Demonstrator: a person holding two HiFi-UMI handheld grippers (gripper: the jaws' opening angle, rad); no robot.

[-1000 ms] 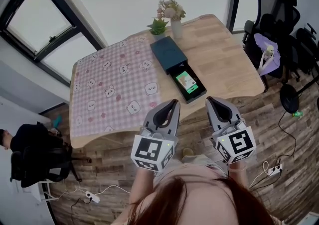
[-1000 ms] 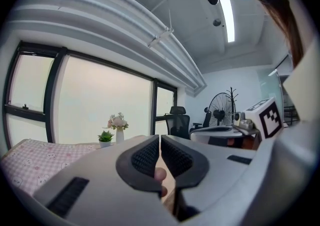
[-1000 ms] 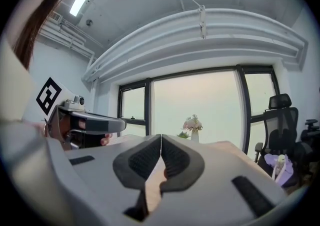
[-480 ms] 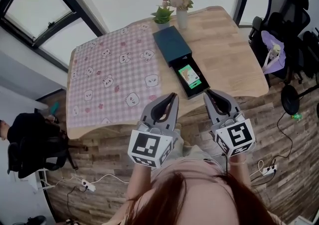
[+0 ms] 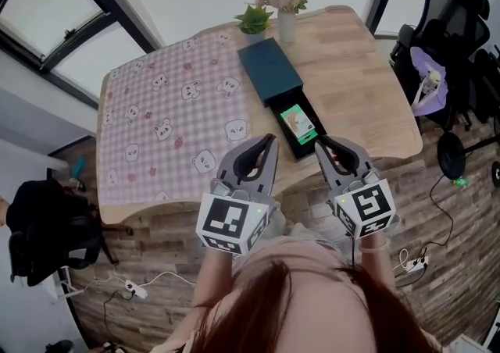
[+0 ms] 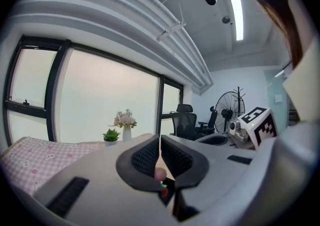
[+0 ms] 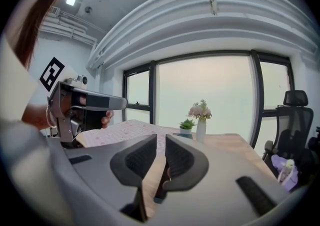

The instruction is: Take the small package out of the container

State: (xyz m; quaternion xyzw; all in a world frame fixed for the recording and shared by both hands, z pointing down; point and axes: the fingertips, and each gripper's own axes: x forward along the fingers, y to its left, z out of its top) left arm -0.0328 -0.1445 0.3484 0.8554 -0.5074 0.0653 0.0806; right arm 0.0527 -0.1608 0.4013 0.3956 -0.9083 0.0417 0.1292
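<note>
The wooden table [image 5: 355, 70] had a pink checked cloth [image 5: 168, 113] printed with little bears over its left half. Just beside the cloth's right edge lay the dark container [image 5: 269, 70], running lengthwise from the middle of the table toward the near edge. Its black inner tray [image 5: 306, 147] was drawn out at the near end. The small package [image 5: 296, 124], green-faced, lay flat in that open tray, close to the near edge. At the far edge stood a white vase [image 5: 287, 26] of pale flowers, with a small potted plant [image 5: 254, 22] just to its left.

The person stood at the near edge with both grippers held out, one either side of the tray's near end. The left gripper [image 5: 270, 140] had its tips over the table's near edge, just left of the tray. Its jaws were closed pad to pad with nothing between them. The right gripper [image 5: 323, 143] pointed at the tray's near right corner. Its jaws had just been opening and stood a narrow gap apart, with nothing held. I could not tell whether either gripper touched the tray or the table. Neither one was on the package.

Dark office chairs [image 5: 437, 47] stood on the wooden floor [image 5: 156, 242] to the right of the table.
</note>
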